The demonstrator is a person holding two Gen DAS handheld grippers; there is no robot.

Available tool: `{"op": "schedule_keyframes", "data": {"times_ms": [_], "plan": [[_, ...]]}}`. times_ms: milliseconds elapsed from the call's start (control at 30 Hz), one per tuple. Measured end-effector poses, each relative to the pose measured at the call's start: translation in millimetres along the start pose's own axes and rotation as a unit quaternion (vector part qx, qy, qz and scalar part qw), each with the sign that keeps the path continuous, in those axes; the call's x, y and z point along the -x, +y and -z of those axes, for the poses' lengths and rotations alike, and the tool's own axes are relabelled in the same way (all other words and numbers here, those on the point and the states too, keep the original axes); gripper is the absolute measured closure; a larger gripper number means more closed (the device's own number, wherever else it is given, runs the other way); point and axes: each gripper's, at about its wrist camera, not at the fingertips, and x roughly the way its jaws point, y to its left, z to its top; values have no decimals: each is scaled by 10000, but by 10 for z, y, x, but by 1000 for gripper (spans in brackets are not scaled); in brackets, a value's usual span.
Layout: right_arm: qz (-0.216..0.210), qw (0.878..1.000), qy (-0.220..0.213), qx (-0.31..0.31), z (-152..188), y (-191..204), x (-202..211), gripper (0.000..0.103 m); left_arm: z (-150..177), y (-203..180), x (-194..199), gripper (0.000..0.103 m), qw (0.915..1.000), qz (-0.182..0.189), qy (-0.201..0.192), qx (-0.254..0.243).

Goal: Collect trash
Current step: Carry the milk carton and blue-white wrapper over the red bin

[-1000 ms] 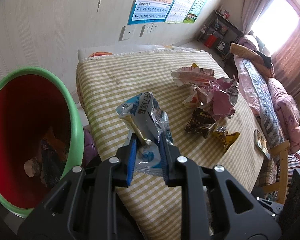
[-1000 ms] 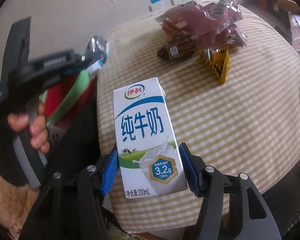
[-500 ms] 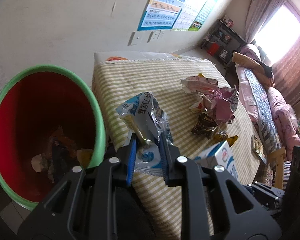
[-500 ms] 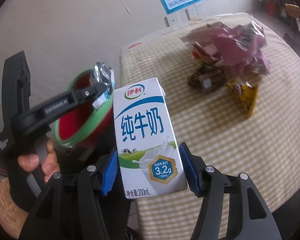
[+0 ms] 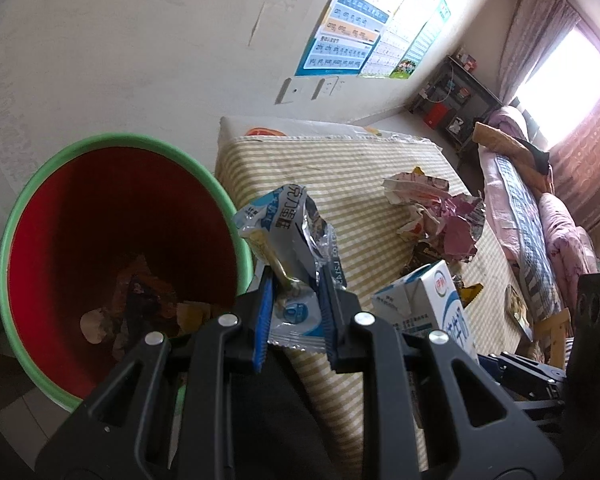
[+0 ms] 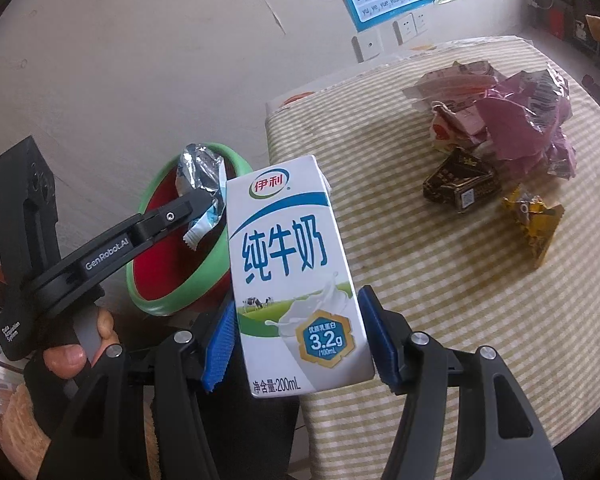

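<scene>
Just left of the left claw, a red bin is standing by the counter. That claw is pinching a silver wrapper; the right claw is gripping a milk carton, loose wrappers lying beyond it.

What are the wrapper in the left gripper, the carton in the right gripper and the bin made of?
Wrapper: thin plastic film with a foil lining, likely; its inside shines silver and it creases sharply.
Milk carton: coated paperboard, it seems; folded gable top, crisp edges, slight printed sheen.
Bin: moulded plastic by its look; smooth red wall, green rim, soft gloss.
</scene>
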Motion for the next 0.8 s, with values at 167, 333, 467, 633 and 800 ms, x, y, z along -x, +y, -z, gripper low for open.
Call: {"op": "schedule_keyframes", "data": {"times_ms": [167,333,467,633,800], "plan": [[-59,10000,15,10,-13,65,1,46,-30,128,93,82,9999,-51,-104,111],[-131,9999,-27,86,-90,209,-20,46,-80,301,216,82,9993,-177,-250,225],[-191,9996,-50,197,-155,323,-61,46,-73,457,245,82,9985,-294,-279,355],[-238,9991,-23,338,-168,485,-92,46,-35,640,254,82,9974,-393,-251,544],[-301,9985,4,459,-229,634,-165,46,-28,729,258,82,9967,-429,-266,635]]}}
